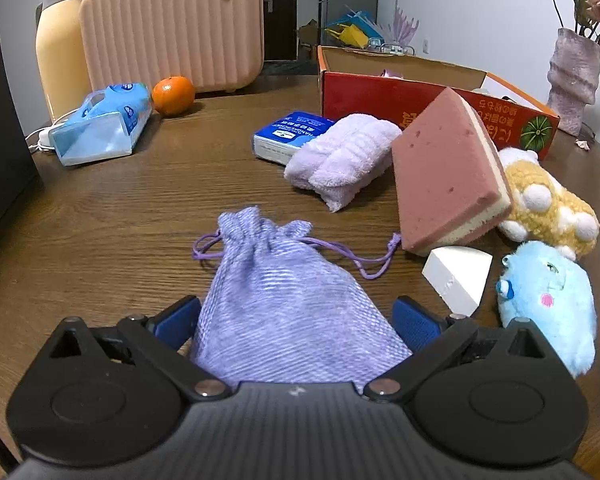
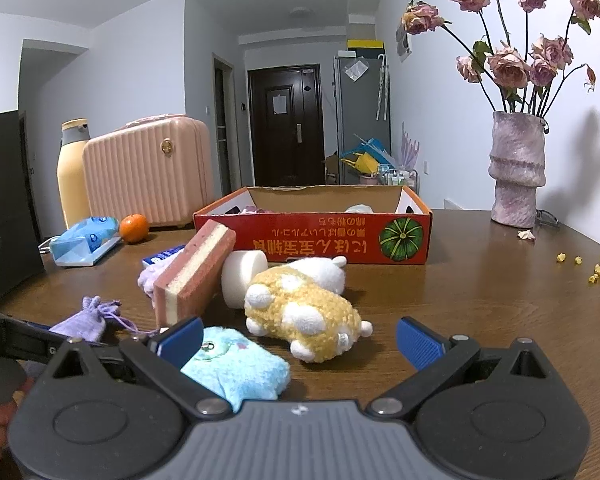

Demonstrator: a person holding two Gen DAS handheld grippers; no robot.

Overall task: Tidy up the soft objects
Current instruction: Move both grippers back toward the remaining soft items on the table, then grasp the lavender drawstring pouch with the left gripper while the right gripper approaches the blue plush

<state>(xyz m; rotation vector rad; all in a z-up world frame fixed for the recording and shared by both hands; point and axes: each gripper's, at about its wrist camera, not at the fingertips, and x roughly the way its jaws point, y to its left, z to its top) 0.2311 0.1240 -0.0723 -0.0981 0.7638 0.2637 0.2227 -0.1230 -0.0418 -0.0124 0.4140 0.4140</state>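
Through my left wrist camera, my left gripper [image 1: 296,316] is reaching over a lilac drawstring pouch [image 1: 288,304] lying on the wooden counter [image 1: 120,220]. My blue fingers [image 1: 178,320] are sitting on either side of the pouch's body, spread about as wide as the fabric; I cannot tell whether they are pressing it or only flanking it. The pouch's cords are trailing toward a pink sponge [image 1: 448,176] that is leaning tilted against a yellow plush toy [image 1: 548,208]. A white foam wedge [image 1: 458,280] is lying just beside a blue plush toy [image 1: 548,304]. A folded lilac towel [image 1: 340,160] is resting against a blue tissue packet [image 1: 288,136], with the red cardboard box [image 1: 380,96] behind them.

Through my right wrist camera, my right gripper [image 2: 300,336] is hovering with its fingers [image 2: 416,342] spread wide, gripping nothing. The blue plush toy [image 2: 236,368] is lying under the left finger, partly between the two, and the yellow plush toy [image 2: 308,316] is lying just ahead. The pink sponge [image 2: 192,280] is leaning on a white foam block [image 2: 240,276], in front of the open red cardboard box [image 2: 312,236]. The lilac drawstring pouch [image 2: 84,320] is lying at the far left.
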